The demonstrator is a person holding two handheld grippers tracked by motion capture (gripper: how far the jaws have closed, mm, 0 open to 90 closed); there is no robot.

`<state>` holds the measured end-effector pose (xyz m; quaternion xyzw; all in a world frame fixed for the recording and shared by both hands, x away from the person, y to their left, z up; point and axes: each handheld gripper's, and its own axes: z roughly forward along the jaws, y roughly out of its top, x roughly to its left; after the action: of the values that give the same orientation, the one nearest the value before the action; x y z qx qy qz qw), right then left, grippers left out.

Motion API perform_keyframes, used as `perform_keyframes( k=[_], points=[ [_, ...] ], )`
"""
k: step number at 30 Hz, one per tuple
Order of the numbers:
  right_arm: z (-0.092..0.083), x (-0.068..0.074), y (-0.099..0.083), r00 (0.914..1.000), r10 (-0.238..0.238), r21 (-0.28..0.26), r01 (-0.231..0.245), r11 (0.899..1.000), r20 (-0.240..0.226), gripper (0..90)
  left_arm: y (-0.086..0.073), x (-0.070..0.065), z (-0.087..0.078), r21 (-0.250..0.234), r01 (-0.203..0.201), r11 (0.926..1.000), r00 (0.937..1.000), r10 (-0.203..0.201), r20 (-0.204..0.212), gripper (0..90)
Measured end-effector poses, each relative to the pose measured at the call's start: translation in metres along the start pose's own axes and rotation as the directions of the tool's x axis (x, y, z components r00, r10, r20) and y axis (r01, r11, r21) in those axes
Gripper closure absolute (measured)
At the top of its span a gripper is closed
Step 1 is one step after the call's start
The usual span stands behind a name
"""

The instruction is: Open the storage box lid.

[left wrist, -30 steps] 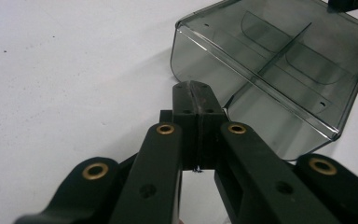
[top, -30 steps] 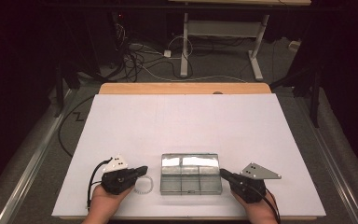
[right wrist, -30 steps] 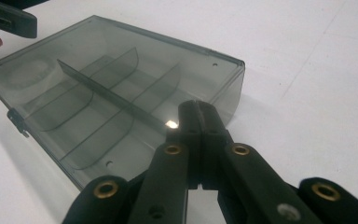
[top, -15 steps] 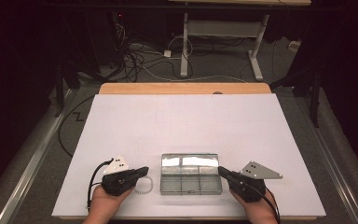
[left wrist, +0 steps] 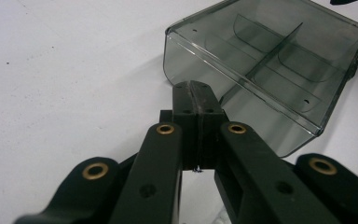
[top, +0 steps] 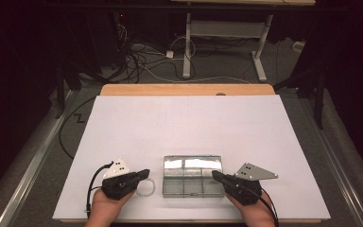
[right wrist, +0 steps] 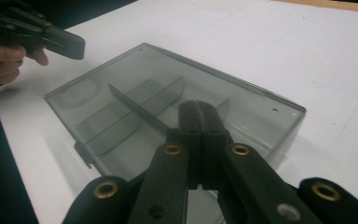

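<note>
A clear plastic box with inner dividers lies near the table's front edge, between my two grippers. The left gripper is shut with nothing in it, its tip a short way off the box's left side. A small white beaded ring lies on the table just under and right of that gripper. The right gripper is shut and empty too, its tip at the box's right edge. In the left gripper view the closed jaws point at a corner of the box. The right gripper view has the closed jaws over the box.
A white sheet covers the table, with a wooden strip showing at the far edge. Cables and a desk frame stand on the dark floor beyond. The left gripper and its hand appear at the upper left of the right gripper view.
</note>
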<state>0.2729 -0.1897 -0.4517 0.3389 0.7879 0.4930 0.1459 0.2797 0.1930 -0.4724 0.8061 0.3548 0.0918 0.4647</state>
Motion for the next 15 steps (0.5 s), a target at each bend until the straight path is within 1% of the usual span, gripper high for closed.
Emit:
perform_keyframes(
  k=[3,5,8,11,12,15],
  points=[
    [0.001,0.004,0.001,0.9998,-0.016,-0.001,0.016,1.0,-0.011,90.0,0.001,-0.002,0.001,-0.004,0.002,1.0,1.0,-0.002,0.001,87.8],
    [0.0,0.006,0.001,0.9997,-0.015,-0.006,0.015,1.0,-0.02,90.0,0.001,-0.004,0.002,0.001,-0.002,1.0,1.0,0.002,0.006,87.8],
    [0.002,0.009,0.001,0.9987,-0.019,-0.011,0.019,1.0,-0.047,90.0,0.001,-0.005,0.006,0.01,-0.005,0.9999,0.9999,0.005,0.015,87.7],
    [0.003,0.011,0.001,0.998,-0.025,-0.011,0.024,1.0,-0.057,90.0,0.002,-0.006,0.008,0.015,-0.007,0.9999,0.9996,0.007,0.026,87.7],
    [0.004,0.013,0.001,0.9972,-0.023,-0.012,0.022,1.0,-0.071,90.0,0.002,-0.006,0.009,0.016,-0.008,0.9998,0.9996,0.008,0.028,87.7],
    [0.005,0.015,0.002,0.9965,-0.024,-0.015,0.023,1.0,-0.08,90.0,0.002,-0.006,0.009,0.017,-0.009,0.9998,0.9995,0.008,0.032,87.7]
  ],
)
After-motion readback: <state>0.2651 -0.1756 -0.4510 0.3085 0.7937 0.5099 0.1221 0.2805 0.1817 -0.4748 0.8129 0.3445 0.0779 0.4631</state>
